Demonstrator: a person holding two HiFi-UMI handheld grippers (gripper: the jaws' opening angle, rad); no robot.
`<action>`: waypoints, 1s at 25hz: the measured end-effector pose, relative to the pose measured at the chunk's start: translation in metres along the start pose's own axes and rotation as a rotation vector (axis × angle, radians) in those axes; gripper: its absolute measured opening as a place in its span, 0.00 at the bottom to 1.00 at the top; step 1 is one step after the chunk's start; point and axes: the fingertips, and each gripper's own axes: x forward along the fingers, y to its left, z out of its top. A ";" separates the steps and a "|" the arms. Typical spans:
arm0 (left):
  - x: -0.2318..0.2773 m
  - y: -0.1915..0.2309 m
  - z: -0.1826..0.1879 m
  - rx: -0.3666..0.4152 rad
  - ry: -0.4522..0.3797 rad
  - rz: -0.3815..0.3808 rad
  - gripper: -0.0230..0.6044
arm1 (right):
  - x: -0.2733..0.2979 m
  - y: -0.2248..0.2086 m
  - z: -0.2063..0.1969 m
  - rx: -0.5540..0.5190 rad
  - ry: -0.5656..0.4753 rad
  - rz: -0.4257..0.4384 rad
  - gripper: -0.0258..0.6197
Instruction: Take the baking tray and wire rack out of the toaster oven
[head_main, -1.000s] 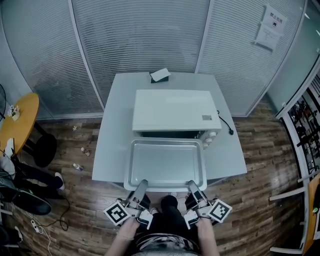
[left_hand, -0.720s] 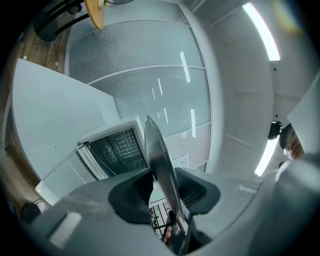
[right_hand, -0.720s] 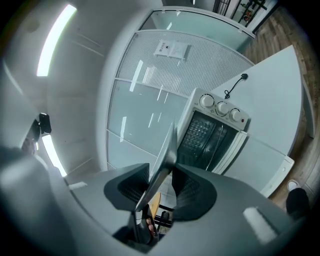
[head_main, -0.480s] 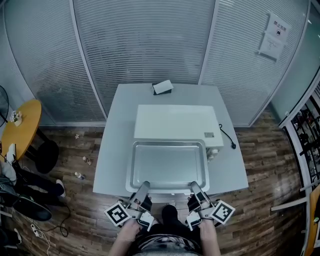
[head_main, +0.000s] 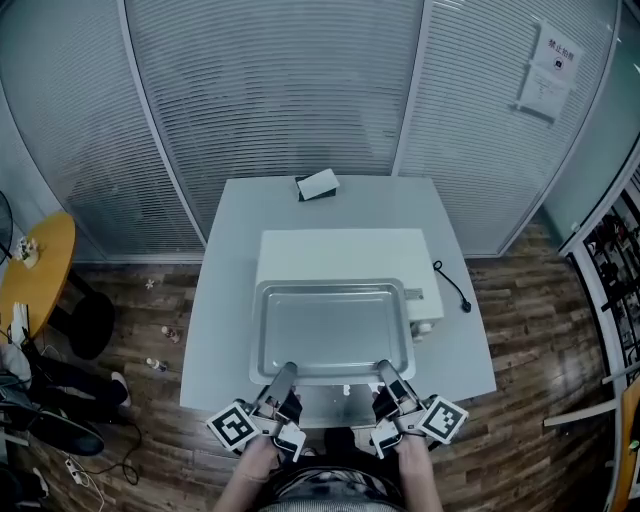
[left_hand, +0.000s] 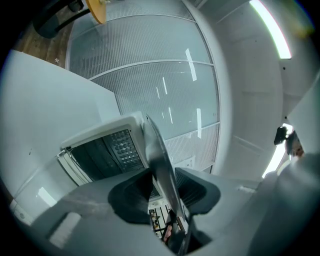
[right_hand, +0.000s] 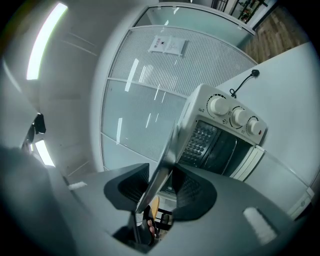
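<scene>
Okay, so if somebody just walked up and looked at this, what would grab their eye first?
The big metal baking tray stands out, held over the middle of the white table, with the left gripper and right gripper each clamped on its near rim. Just behind it sits the white toaster oven, its front open and dark inside in both gripper views. A small box lies at the table's far edge.
</scene>
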 end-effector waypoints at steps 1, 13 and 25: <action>0.004 0.002 0.001 -0.003 0.000 0.005 0.26 | 0.004 -0.001 0.003 -0.003 0.004 -0.003 0.27; 0.047 0.011 0.015 0.051 -0.017 0.025 0.26 | 0.042 -0.021 0.034 -0.045 0.030 -0.017 0.28; 0.059 0.015 0.031 0.066 -0.081 0.020 0.41 | 0.054 -0.023 0.046 -0.054 0.023 -0.001 0.44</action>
